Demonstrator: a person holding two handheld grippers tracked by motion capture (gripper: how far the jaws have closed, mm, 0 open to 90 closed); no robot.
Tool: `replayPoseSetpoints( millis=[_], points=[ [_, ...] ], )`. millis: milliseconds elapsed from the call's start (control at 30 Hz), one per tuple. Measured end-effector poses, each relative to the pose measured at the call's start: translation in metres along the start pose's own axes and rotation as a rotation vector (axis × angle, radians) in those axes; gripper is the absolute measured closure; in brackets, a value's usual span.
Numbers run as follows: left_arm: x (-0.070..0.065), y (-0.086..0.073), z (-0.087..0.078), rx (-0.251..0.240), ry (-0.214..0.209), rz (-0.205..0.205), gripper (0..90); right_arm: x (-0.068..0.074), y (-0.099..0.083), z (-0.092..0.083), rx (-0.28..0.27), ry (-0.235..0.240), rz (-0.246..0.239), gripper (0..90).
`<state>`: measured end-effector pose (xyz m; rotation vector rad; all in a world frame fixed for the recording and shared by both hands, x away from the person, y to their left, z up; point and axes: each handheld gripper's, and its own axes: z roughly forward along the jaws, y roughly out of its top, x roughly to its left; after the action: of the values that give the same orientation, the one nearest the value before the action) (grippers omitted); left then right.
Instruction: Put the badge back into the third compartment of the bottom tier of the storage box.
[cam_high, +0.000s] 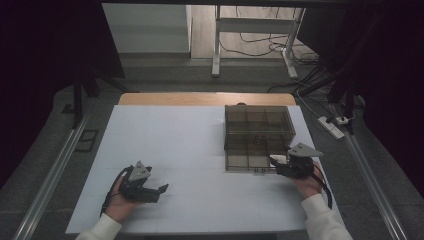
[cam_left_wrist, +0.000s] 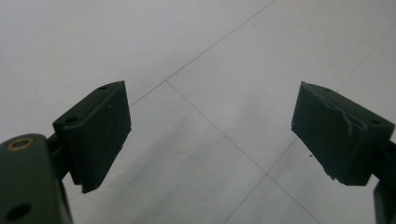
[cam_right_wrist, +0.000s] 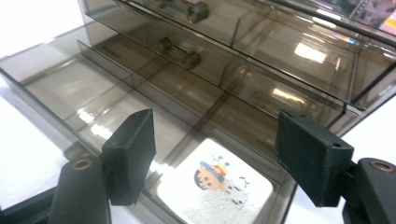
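Right tongs (cam_right_wrist: 215, 154) spread wide, nothing clamped. Directly below and between the jaws: small white card with a cartoon figure (cam_right_wrist: 217, 189), lying flat in the nearest compartment of the pulled-out bottom drawer (cam_right_wrist: 116, 107). No pad contact with the card visible; looks set down and let go, or about to be taken, cannot tell which. Jaws angled down over the drawer's front edge, presumably to clear the low wall and reach the floor of the compartment.

Just beyond the tongs: drawer dividers, remaining compartments apparently bare. Drawer drawn toward the person, likely so the open top gives access from above. Farther past it: smoky translucent drawer organizer (cam_high: 258, 122), upper drawers pushed in, their handles facing the tongs. In the high view, right tongs (cam_high: 279, 164) at the near right corner of the drawer, hand resting low behind them on the tabletop (cam_high: 165, 145).

Left tongs (cam_left_wrist: 210, 135) likewise parted, gripping nothing; bare white surface with thin seam lines between and ahead of the jaws. In the high view, left tongs (cam_high: 159, 191) well apart from the organizer, low over the tabletop, pointing toward the right hand's side. Judged parked out of the way, since the drawer work needs one hand.

Far beyond the organizer: wooden tabletop edge, then floor with white frame legs (cam_high: 216, 50) and loose cables.
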<state>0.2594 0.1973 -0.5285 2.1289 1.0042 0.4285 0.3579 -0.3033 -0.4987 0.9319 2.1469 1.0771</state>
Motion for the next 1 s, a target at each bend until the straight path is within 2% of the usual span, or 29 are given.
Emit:
replayPoseSetpoints(
  millis=[367, 667, 1000],
  points=[
    [0.0, 0.0, 0.0, -0.003, 0.003, -0.001, 12.2, 0.006, 0.001, -0.004, -0.037, 0.043, -0.021, 29.2],
    [0.001, 0.0, 0.0, -0.004, 0.003, 0.0, 12.2, 0.011, 0.001, -0.005, -0.025, 0.067, -0.035, 29.4],
    [0.001, 0.0, 0.001, -0.003, -0.003, 0.002, 12.2, 0.021, 0.002, -0.007, -0.034, 0.157, -0.061, 29.6]
  ],
)
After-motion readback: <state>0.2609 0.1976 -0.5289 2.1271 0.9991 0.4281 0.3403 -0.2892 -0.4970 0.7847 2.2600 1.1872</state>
